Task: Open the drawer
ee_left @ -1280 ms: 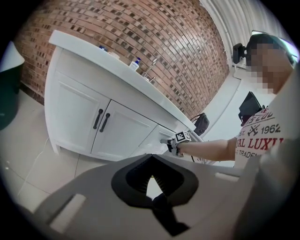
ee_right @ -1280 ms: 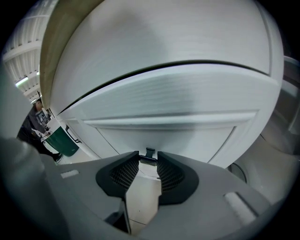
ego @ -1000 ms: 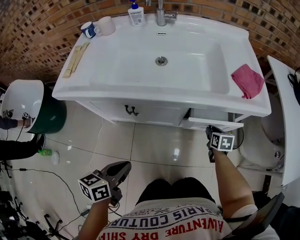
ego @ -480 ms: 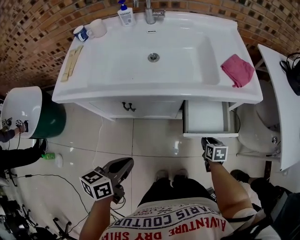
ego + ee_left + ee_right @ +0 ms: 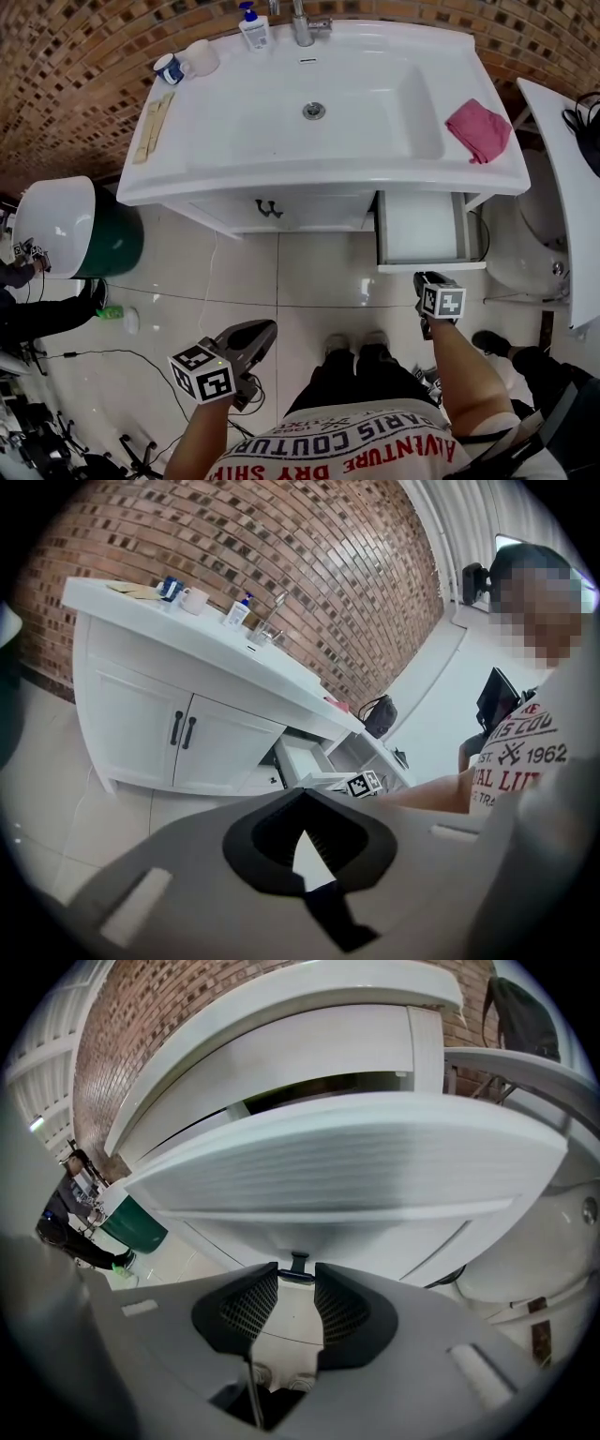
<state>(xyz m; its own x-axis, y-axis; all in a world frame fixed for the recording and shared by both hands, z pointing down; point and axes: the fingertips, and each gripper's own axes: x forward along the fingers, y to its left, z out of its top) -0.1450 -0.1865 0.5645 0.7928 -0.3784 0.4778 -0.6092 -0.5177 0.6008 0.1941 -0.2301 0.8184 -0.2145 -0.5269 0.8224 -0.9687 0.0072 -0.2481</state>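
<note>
The white drawer (image 5: 429, 267) at the right of the vanity stands pulled out, its inside bare. My right gripper (image 5: 427, 279) is at the middle of the drawer's front. In the right gripper view the small dark handle (image 5: 298, 1266) sits between the fingertips of the right gripper (image 5: 297, 1273), under the drawer's front panel (image 5: 347, 1162), and the jaws are closed on it. My left gripper (image 5: 257, 332) hangs low over the floor tiles, away from the vanity. In its own view the left gripper (image 5: 302, 795) is shut and empty, with the drawer (image 5: 302, 759) far off.
A sink top (image 5: 234, 141) carries a pink cloth (image 5: 478, 129), a soap bottle (image 5: 251, 28), mugs (image 5: 187, 61) and wooden strips (image 5: 155, 117). Two cabinet doors with dark handles (image 5: 269, 208) are shut. A green bin (image 5: 112, 246) stands left, a toilet (image 5: 525, 267) right. My feet (image 5: 354, 345) are below the drawer.
The drawer has slid out from barely open to wide open, and my right gripper has drawn back toward me with its handle. The left gripper has risen a little.
</note>
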